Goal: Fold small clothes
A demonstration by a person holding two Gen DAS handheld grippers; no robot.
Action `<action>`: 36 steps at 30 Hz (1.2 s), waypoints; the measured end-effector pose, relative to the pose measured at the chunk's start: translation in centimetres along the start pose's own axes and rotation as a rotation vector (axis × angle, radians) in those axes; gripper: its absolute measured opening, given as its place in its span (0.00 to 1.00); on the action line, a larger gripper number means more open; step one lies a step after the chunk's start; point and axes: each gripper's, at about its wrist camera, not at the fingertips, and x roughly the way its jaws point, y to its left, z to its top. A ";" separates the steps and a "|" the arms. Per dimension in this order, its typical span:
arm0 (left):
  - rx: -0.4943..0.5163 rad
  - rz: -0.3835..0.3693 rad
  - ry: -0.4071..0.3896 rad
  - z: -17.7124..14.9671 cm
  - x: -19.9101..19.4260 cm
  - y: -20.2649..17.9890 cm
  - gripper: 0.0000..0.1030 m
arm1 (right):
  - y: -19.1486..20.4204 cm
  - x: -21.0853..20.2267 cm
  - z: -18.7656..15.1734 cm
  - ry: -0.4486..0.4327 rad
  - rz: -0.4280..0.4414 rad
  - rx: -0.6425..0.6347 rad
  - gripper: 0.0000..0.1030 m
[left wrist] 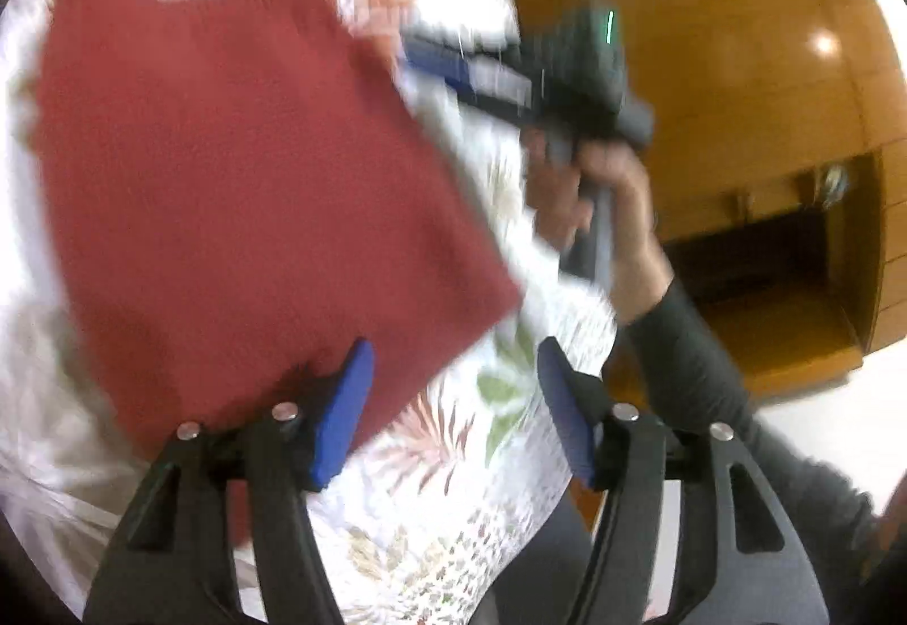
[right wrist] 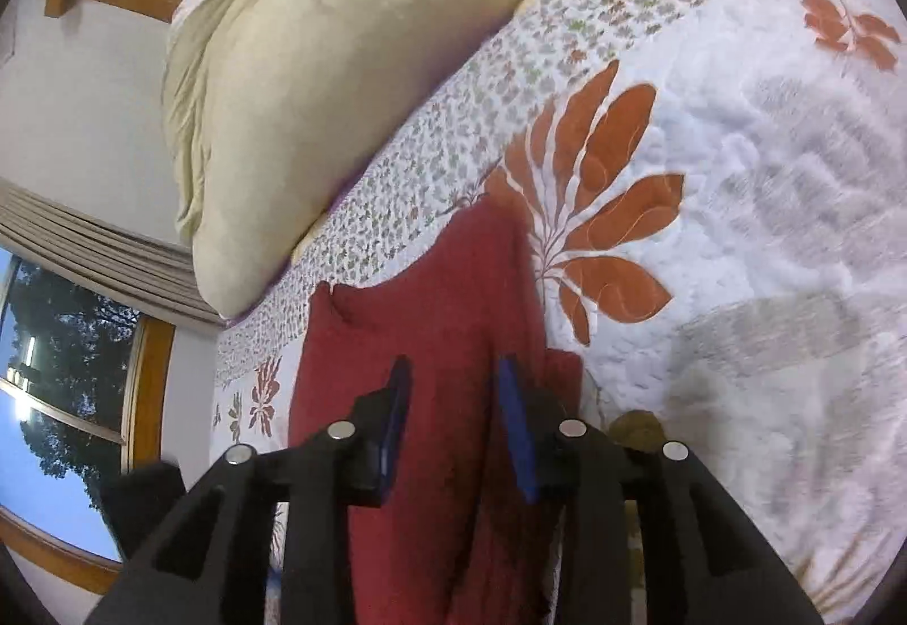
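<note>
My left gripper (left wrist: 453,415) has its blue pads (left wrist: 340,415) spread wide, nothing between them; the left pad overlaps the near edge of the red cloth (left wrist: 238,182), though with the blur I cannot tell whether it touches. Between the pads I see only the floral quilt (left wrist: 453,483). The cloth lies flat on the quilt ahead and to the left, a broad red shape with a notched far edge. Past its right edge the right gripper (left wrist: 453,58) shows blurred, held in a hand (left wrist: 589,188) with a dark sleeve (left wrist: 703,370) running back toward me; from this view I cannot judge its jaws. Beyond it stands a wooden cabinet (left wrist: 765,86). From the right wrist the answer is clear — the right fingers (right wrist: 518,426) are parted, and the red cloth fills the gap between them and runs on past the tips, but neither pad visibly presses it. Here the cloth lies as a long strip on the quilt, its far end reaching an orange leaf print (right wrist: 601,205). Further off, a cream pillow (right wrist: 340,75) rests along the quilt's edge, with windows (right wrist: 62,387) behind it at the left.
</note>
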 end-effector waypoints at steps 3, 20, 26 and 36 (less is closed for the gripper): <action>-0.094 0.051 -0.083 3.1 -1.6 3.7 0.64 | -0.1 0.6 0.4 0.042 -0.033 0.000 0.42; -0.029 0.164 -0.087 4.2 -3.1 4.4 0.67 | 1.0 -4.7 -6.1 0.098 0.103 -0.019 0.32; -0.064 0.235 -0.006 2.4 -1.7 5.7 0.67 | 4.0 -4.2 -11.4 0.278 -0.057 -0.262 0.66; -0.023 0.096 -0.009 0.4 -2.1 2.5 0.67 | 1.0 -4.4 -13.0 0.277 -0.017 -0.172 0.28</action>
